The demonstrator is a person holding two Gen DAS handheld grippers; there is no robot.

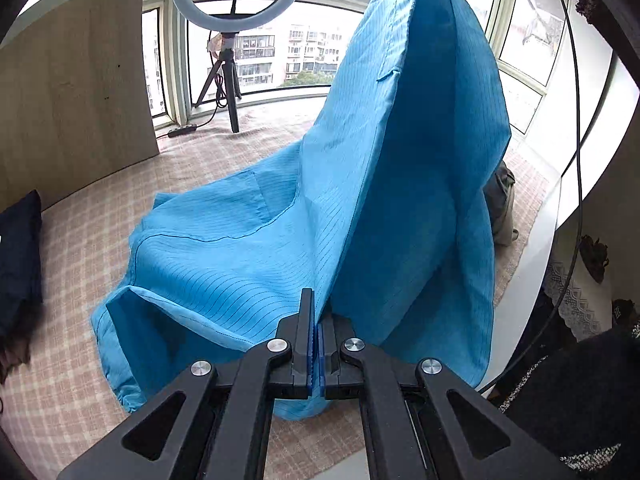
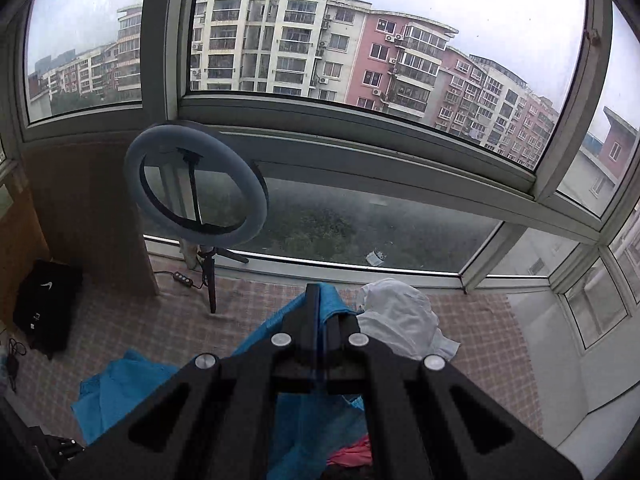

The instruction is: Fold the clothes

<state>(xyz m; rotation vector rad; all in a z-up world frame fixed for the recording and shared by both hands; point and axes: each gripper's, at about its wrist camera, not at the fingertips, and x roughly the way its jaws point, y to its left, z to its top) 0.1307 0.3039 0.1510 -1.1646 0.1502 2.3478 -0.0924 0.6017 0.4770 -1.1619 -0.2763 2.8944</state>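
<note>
1. Blue garment: pinstriped, with dark stitched seams and a patch pocket; lower part spread in loose folds on the checked cover, upper part lifted in a tall peak toward the top of the left wrist view; inner face plain blue, outer face lined.
2. Left gripper: black, with blue pads; clamped on an edge of the blue garment, pads pressed nearly together with only the cloth's thickness between.
3. Right gripper: black, closed tight on a fold of the blue garment, which hangs from it down to the cover below.
4. Checked cover: pink and beige plaid, lying over the flat surface under the garment and reaching to the window frame.
5. White garment: crumpled, on the cover just right of the right gripper, apart from the blue cloth's lower folds.
6. Red cloth: small patch at the bottom edge of the right wrist view, partly hidden by the gripper body.
7. Ring light: on a black tripod, standing on the cover near the window; cable with inline switch beside its feet.
8. Dark folded item: at the left edge of the cover.
9. Black bag: with a white logo, at far left.
10. Wooden panel: upright, left of the window.
11. Grey-green cloth: bunched behind the lifted blue garment, mostly hidden.
</note>
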